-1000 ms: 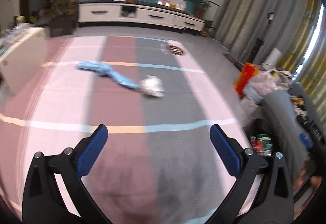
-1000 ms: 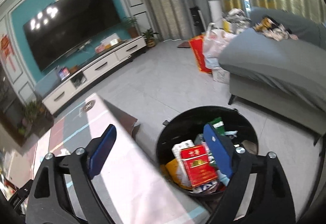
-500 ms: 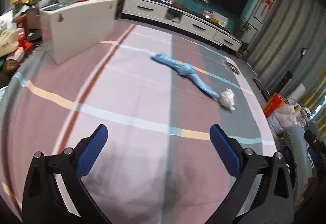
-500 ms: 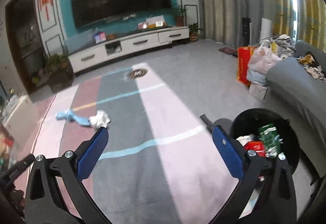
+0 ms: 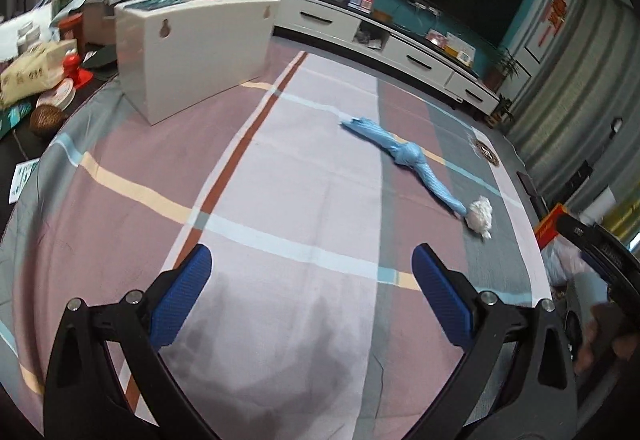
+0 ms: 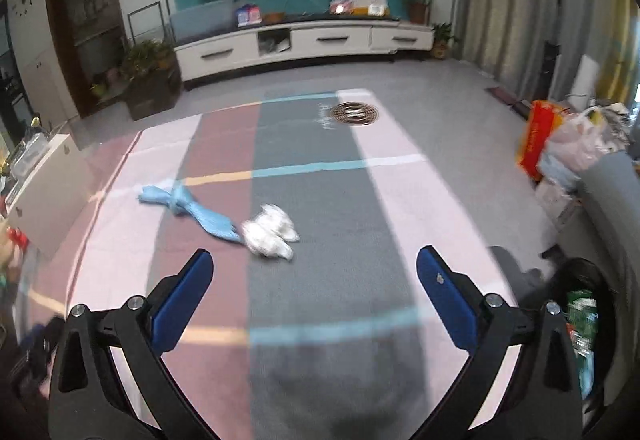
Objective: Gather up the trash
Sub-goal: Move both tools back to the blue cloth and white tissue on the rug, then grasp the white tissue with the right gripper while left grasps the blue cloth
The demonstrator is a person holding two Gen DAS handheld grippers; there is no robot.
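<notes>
- Left gripper [image 5: 310, 282]: blue pads spread wide, nothing between them, angled down over striped cloth [image 5: 280, 199] covering table.
- Right gripper [image 6: 314, 282]: jaws just been opening, now at full spread, empty; nothing pinched in right wrist view.
- Trash left on cloth: crumpled white wad [image 6: 270, 230] touching end of twisted blue wrapper [image 6: 192, 209]; same pair in left view, wad [image 5: 480, 213] and wrapper [image 5: 404, 155] lying diagonally, well ahead of pads.
- Wad nearer right gripper, just beyond and left of centre between pads; likely next pick for that side, wide spread suits bulky soft lump.
- Blue wrapper long and knotted mid-length; knot probably best grab point, thin ends liable to slip.
- Black bin [image 6: 580, 304] on floor at right edge of table, partly full of packets, green one visible; placed close so drop-off is short swing from cloth.
- Bin only glimpsed in right view, hidden in left view behind other gripper's black frame at right edge.
- White box [image 5: 192, 51] standing on far left of cloth, clutter beyond it; not clearly trash, cannot tell whether part of job.
- Right view motion-blurred, edges of wad smeared; exact outline unclear.
- Judgement: between drops, both tools free, heading for remaining two pieces; task partly done, cloth otherwise bare.
- Risk: wad and wrapper touching, so closing on one may drag other along.
</notes>
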